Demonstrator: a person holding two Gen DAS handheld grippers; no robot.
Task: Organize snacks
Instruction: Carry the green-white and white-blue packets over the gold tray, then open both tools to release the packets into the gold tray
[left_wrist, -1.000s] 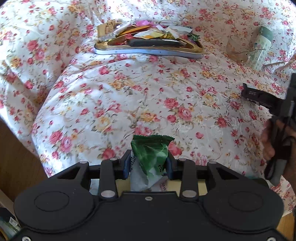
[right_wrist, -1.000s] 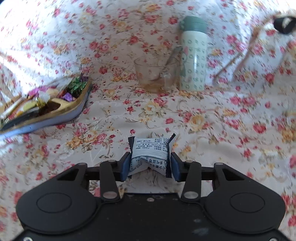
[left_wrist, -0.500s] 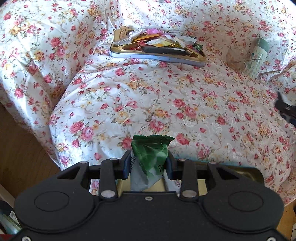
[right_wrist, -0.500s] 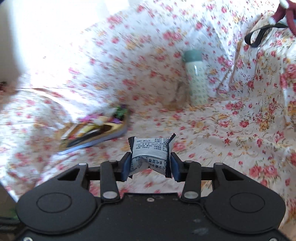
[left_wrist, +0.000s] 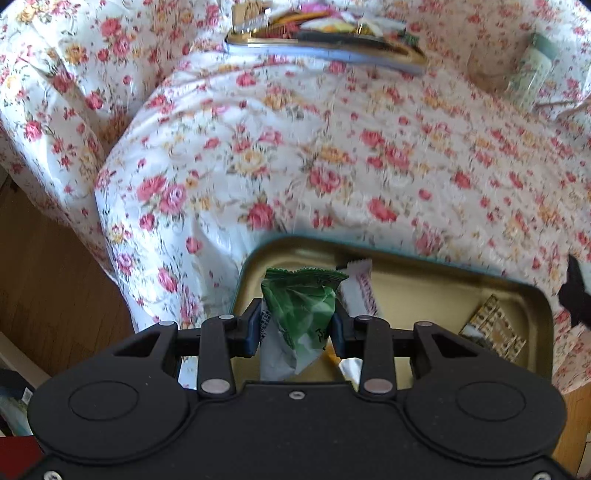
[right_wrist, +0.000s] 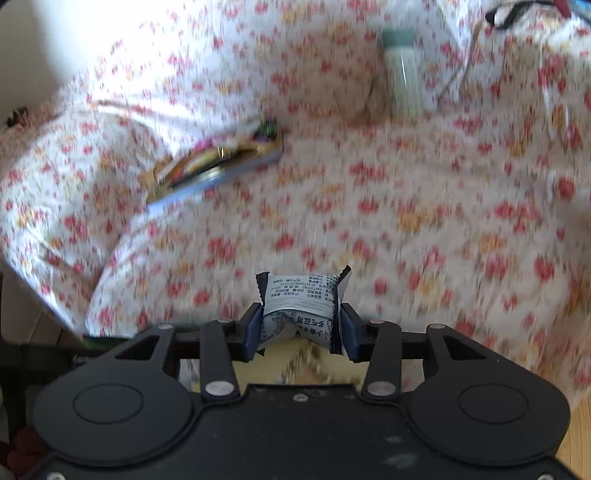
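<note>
My left gripper is shut on a green snack packet and holds it over the left end of a gold tin tray at the near edge of the floral cloth. That tray holds a white wrapped bar and a patterned brown packet. My right gripper is shut on a white printed snack packet. A second tin tray heaped with mixed snacks lies at the far side; the right wrist view shows it at left.
A pale green bottle and a glass cup stand at the far right; the bottle also shows in the right wrist view. Wooden floor lies left of the cloth-covered surface. The other gripper's black tip shows at the right edge.
Both grippers have pulled back toward the near edge with their packets held. The near gold tray has come into view under the left gripper.
</note>
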